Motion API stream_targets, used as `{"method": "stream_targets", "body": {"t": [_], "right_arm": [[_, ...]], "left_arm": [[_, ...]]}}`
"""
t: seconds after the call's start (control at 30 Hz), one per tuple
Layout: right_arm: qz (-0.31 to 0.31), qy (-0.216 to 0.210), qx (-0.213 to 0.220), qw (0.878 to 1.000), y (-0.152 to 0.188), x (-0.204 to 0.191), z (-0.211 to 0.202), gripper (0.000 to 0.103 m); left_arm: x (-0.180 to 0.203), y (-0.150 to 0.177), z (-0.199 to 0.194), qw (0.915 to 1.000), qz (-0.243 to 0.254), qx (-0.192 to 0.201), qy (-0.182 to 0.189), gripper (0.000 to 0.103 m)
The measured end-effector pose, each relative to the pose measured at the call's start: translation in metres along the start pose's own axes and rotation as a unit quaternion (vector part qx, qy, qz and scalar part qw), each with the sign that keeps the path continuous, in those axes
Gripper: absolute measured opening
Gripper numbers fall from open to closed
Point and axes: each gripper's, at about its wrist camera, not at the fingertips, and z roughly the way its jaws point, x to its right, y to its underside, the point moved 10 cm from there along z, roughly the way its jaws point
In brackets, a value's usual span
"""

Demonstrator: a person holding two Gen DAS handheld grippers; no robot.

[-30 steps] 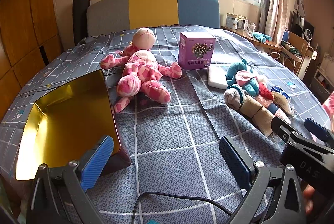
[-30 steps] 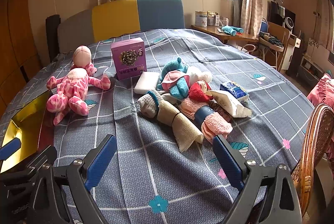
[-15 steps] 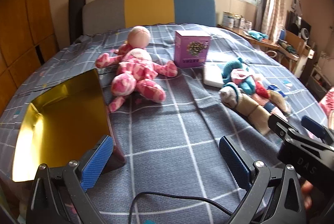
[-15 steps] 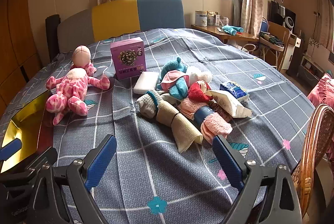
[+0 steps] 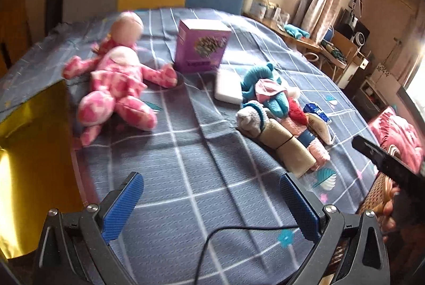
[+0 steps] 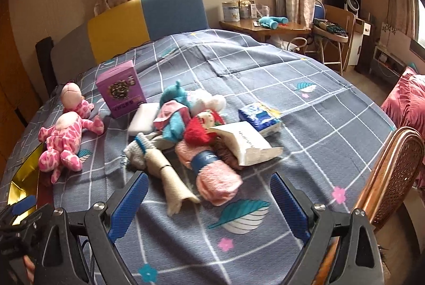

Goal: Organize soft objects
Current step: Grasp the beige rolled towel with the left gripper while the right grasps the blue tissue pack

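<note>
A pink spotted plush doll (image 5: pixel 117 88) (image 6: pixel 63 141) lies on the grey checked bedspread. To its right sits a heap of soft things: a beige rolled cloth (image 5: pixel 287 147) (image 6: pixel 164 173), a pink towel roll with a blue band (image 6: pixel 212 170), a teal plush (image 5: pixel 265 88) (image 6: pixel 172 104) and a red-haired doll (image 6: pixel 199 131). A gold-lined box (image 5: pixel 29 165) (image 6: pixel 24 178) stands open at the left. My left gripper (image 5: pixel 212 202) is open over bare bedspread. My right gripper (image 6: pixel 207 202) is open just in front of the heap. Neither holds anything.
A purple carton (image 5: pixel 202 46) (image 6: pixel 120 92) stands behind a white pad (image 5: pixel 228 88) (image 6: pixel 143 117). A blue tissue pack (image 6: pixel 259 119) and a white paper packet (image 6: pixel 244 144) lie right of the heap. A wicker chair (image 6: pixel 390 173) stands at the bed's right edge, with a desk (image 6: pixel 265 28) beyond.
Both grippers have swung to the right and moved forward over the bed. The heap of soft things now sits closer to the right gripper. Both stay open.
</note>
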Motion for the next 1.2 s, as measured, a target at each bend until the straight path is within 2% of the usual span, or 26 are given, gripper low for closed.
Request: {"method": "stream_targets", "body": {"t": [0.17,0.3,0.37,0.43,0.7,0.73,0.77,0.8,0.87,0.97,1.13,1.2], "right_arm": [[0.001,-0.003,-0.009,1.0,-0.005,0.027,0.0,0.095],[0.007,-0.007,-0.015,1.0,-0.005,0.041,0.003,0.095],[0.012,-0.014,-0.017,1.0,-0.005,0.045,0.004,0.095],[0.016,-0.016,-0.019,1.0,-0.005,0.047,0.004,0.095],[0.036,-0.026,-0.017,0.999,-0.007,0.063,0.002,0.093],[0.038,-0.029,-0.016,0.999,-0.007,0.063,0.003,0.092],[0.039,-0.032,-0.017,0.999,-0.006,0.062,0.003,0.09],[0.04,-0.036,-0.017,0.998,-0.006,0.062,0.004,0.087],[0.041,-0.04,-0.017,0.998,-0.006,0.061,0.004,0.081],[0.039,-0.044,-0.021,0.998,-0.004,0.06,0.006,0.074],[0.031,-0.042,-0.03,0.998,-0.004,0.057,0.01,0.067],[0.028,-0.04,-0.037,0.998,-0.004,0.056,0.013,0.06]], "left_arm": [[0.027,-0.017,0.025,0.998,-0.025,-0.035,0.047,0.103],[0.059,-0.029,0.046,0.9962,-0.028,-0.051,0.065,0.102],[0.075,-0.029,0.062,0.9937,-0.033,-0.075,0.077,0.1],[0.088,-0.027,0.077,0.9907,-0.04,-0.096,0.088,0.095],[0.118,-0.015,0.135,0.9847,-0.046,-0.151,0.073,0.065],[0.12,-0.013,0.14,0.9841,-0.047,-0.155,0.073,0.06],[0.121,-0.008,0.145,0.9828,-0.047,-0.162,0.075,0.046],[0.121,-0.005,0.146,0.9819,-0.046,-0.166,0.078,0.041],[0.118,-0.002,0.143,0.9817,-0.049,-0.158,0.094,0.037],[0.111,-0.005,0.127,0.986,-0.03,-0.131,0.099,0.028],[0.087,-0.01,0.088,0.9916,0.001,-0.084,0.098,0.026],[0.077,-0.01,0.079,0.9937,0.014,-0.07,0.086,0.015]]}}
